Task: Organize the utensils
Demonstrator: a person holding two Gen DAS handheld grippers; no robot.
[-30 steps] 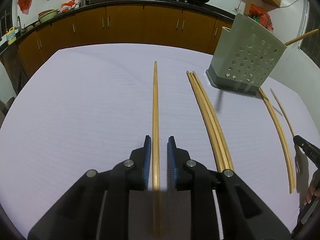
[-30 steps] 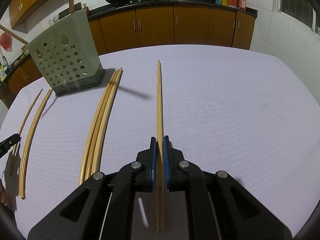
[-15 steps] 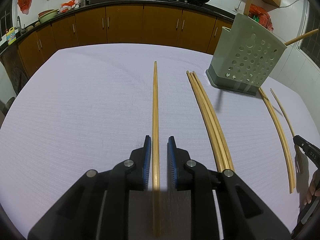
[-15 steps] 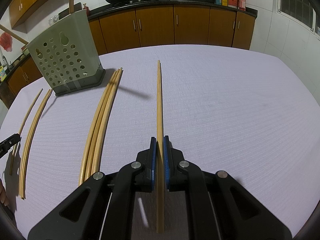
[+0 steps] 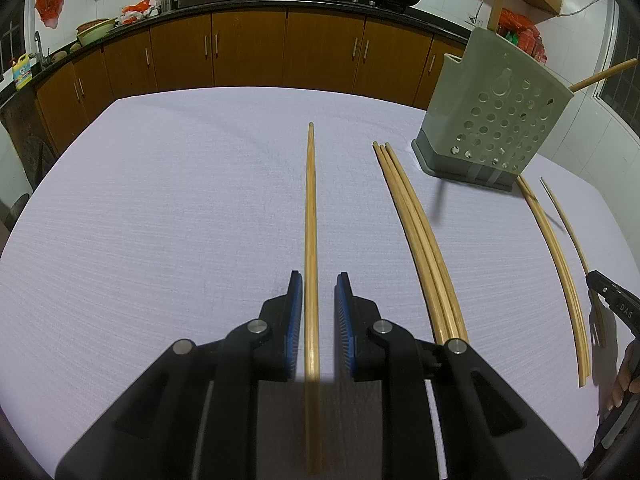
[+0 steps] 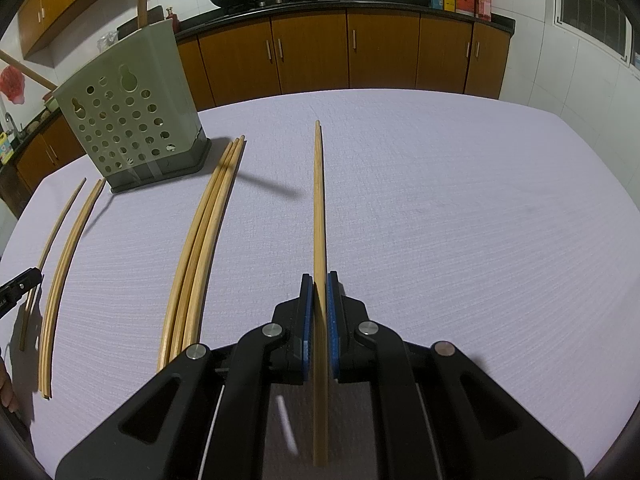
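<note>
On the lilac table [image 5: 160, 220], left gripper [image 5: 317, 312] straddles a chopstick [image 5: 311, 208] loosely; right gripper [image 6: 319, 304] clamps another chopstick [image 6: 318, 200].

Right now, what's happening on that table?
A person with two handheld grippers is sorting chopsticks. The right gripper is shut on one chopstick. The left gripper is open around another chopstick, not clamping it. A bundle of three lies loose beside the perforated holder, which already holds two sticks.

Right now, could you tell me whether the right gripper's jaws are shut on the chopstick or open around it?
Shut. In the right wrist view the right gripper has both blue pads pressed against the chopstick, with no gap on either side.
</note>
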